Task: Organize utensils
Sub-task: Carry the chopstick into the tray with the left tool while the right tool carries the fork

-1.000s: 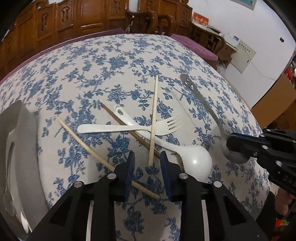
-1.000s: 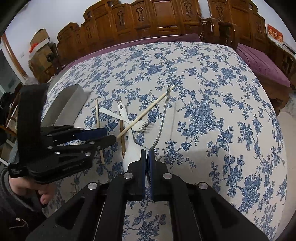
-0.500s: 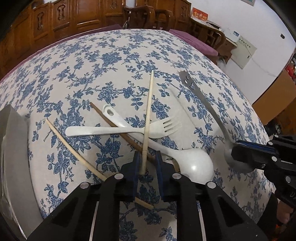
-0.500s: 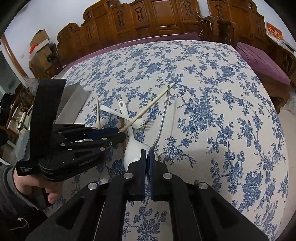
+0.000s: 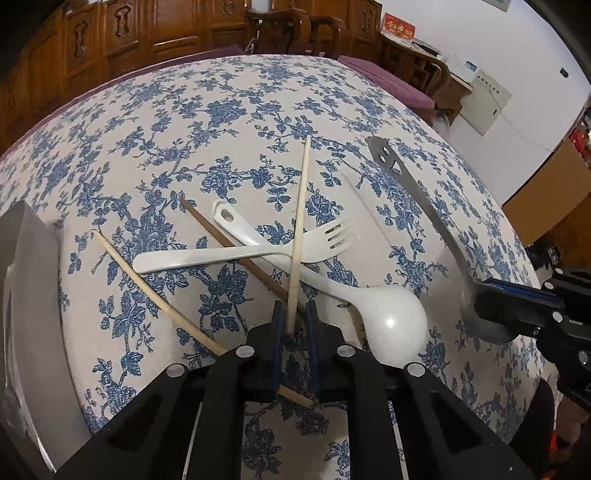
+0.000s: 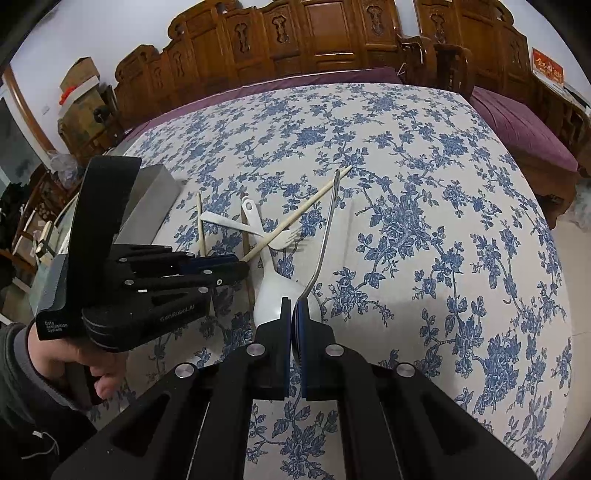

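My left gripper (image 5: 295,314) is shut on the near end of a pale chopstick (image 5: 300,221) that lies across a white fork (image 5: 236,254) and a white spoon (image 5: 384,314). A dark brown chopstick (image 5: 221,236) lies under them and another pale chopstick (image 5: 155,295) lies to the left. My right gripper (image 6: 293,310) is shut on the bowl of a metal spoon (image 6: 325,240), whose handle points away. The right gripper also shows in the left wrist view (image 5: 517,310), and the left gripper in the right wrist view (image 6: 221,266).
A grey metal tray (image 5: 26,295) stands at the left of the table; it also shows in the right wrist view (image 6: 147,206). The table has a blue floral cloth (image 6: 406,184). Wooden chairs and a carved wooden wall (image 6: 332,33) stand behind.
My left gripper moved forward and closed on the pale chopstick's near end. The right gripper stayed shut on the metal spoon and lifted its bowl end slightly.
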`<state>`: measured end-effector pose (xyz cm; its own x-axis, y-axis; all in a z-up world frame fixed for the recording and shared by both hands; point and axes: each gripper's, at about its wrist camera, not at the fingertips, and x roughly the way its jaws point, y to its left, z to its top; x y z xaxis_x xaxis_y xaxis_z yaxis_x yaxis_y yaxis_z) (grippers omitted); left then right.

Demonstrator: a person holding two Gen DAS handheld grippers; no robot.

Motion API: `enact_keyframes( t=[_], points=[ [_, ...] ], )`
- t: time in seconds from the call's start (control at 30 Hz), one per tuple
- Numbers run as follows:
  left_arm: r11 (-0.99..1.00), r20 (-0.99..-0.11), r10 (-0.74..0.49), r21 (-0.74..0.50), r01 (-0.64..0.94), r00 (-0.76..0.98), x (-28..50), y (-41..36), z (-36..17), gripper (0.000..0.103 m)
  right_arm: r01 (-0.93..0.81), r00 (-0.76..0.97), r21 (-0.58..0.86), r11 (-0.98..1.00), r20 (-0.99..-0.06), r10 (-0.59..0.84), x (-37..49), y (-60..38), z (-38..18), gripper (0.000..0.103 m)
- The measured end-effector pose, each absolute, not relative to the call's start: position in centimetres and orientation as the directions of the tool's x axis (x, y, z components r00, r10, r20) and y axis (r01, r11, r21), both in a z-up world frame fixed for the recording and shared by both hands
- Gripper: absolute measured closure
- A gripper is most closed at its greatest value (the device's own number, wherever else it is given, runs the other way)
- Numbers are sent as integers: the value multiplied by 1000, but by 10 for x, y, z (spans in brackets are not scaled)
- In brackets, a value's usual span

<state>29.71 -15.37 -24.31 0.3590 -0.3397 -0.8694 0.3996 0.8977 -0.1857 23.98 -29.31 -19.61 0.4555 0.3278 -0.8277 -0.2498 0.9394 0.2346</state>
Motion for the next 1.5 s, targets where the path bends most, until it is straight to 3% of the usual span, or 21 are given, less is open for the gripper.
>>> enact_keyframes(
  t=[0.57, 1.0, 1.5],
  points=[
    [890, -831, -385, -220, 399, 401, 269, -127, -203, 99, -277, 487, 246, 929, -798, 356, 233, -271, -174, 99],
    [925, -798, -342, -193, 328, 496, 241, -39, -159, 99, -356, 503, 251, 900, -760, 411, 234, -206, -143, 99],
    [965, -815, -253, -172, 199, 521, 225, 55, -168, 99, -458, 469, 234, 858, -756, 456, 240, -121, -132, 99]
  ],
)
